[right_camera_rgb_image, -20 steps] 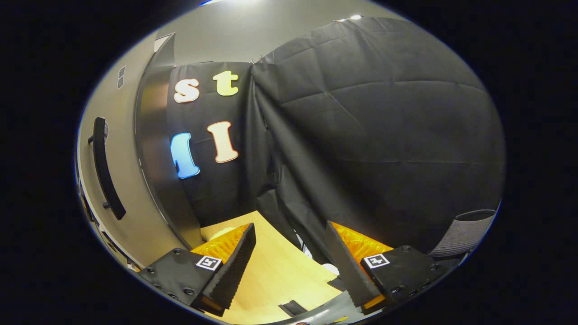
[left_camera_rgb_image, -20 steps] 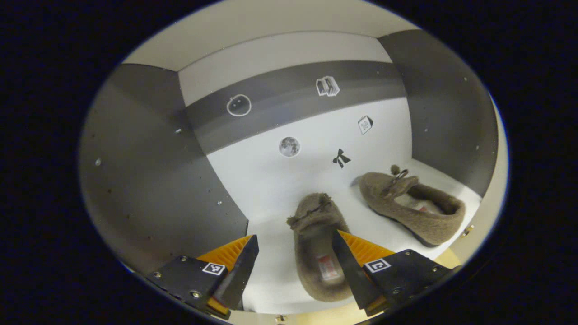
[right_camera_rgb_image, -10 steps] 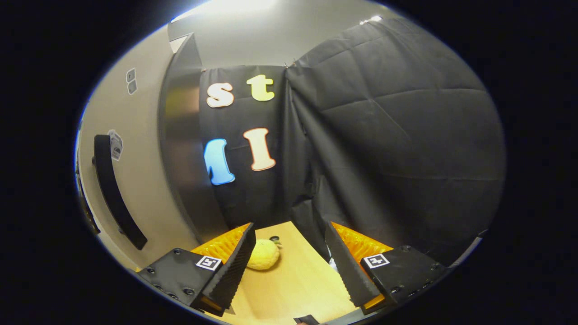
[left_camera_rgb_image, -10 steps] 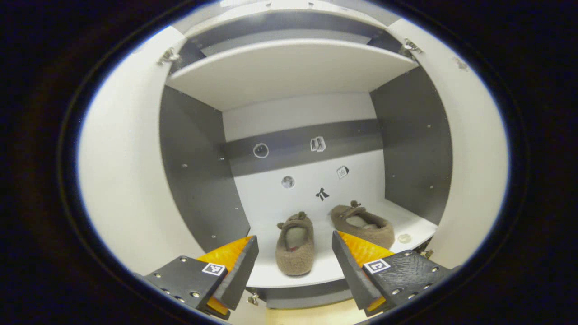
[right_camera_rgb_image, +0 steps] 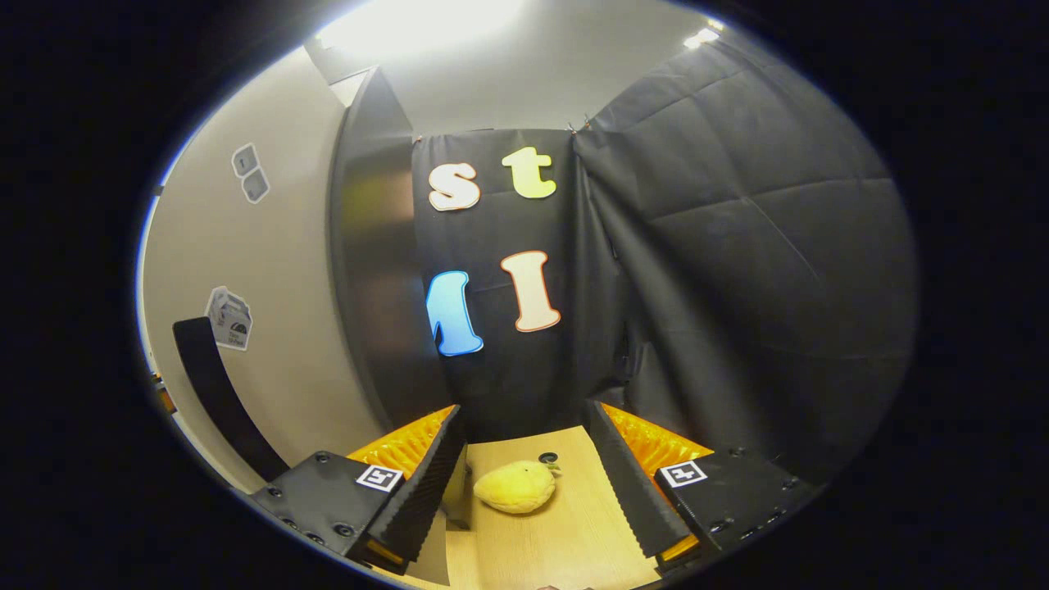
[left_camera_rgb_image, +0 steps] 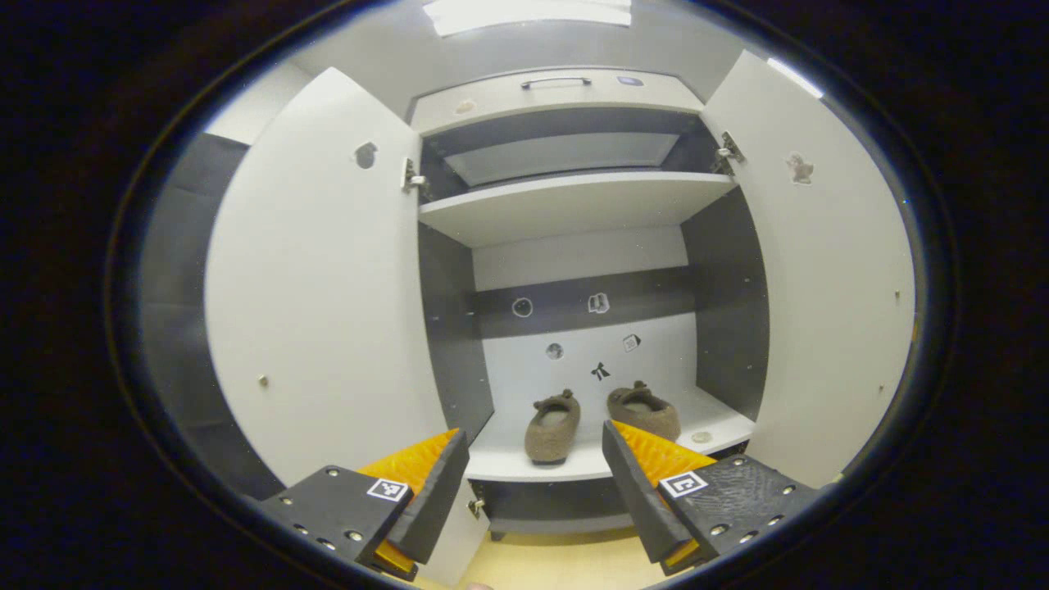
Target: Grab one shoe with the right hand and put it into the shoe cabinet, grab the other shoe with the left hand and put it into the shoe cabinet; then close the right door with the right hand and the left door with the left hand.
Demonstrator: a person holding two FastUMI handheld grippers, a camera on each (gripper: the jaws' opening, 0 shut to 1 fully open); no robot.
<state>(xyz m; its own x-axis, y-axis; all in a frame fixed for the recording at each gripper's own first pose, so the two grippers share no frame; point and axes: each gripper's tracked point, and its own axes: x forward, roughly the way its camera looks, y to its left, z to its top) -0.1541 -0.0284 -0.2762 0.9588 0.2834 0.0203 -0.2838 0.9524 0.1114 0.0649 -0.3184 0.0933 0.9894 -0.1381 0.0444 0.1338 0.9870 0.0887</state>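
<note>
No word, brand or number is showing clearly enough to read. Small picture stickers are sitting on the white and grey back panel [left_camera_rgb_image: 590,385] of the open shoe cabinet: a round outlined sticker [left_camera_rgb_image: 522,307], a book-shaped sticker [left_camera_rgb_image: 598,302], a grey moon-like disc [left_camera_rgb_image: 555,351], a calendar-like sticker [left_camera_rgb_image: 631,342] (its figures are blurring out) and a black bow sticker [left_camera_rgb_image: 601,371]. A square black-and-white coded marker [left_camera_rgb_image: 388,489] is lying on the left gripper [left_camera_rgb_image: 533,432], and a matching square marker [right_camera_rgb_image: 682,473] is lying on the right gripper [right_camera_rgb_image: 524,408]. A white house-shaped sticker [right_camera_rgb_image: 229,318] is clinging to the pale door panel [right_camera_rgb_image: 270,270], its print too small.
</note>
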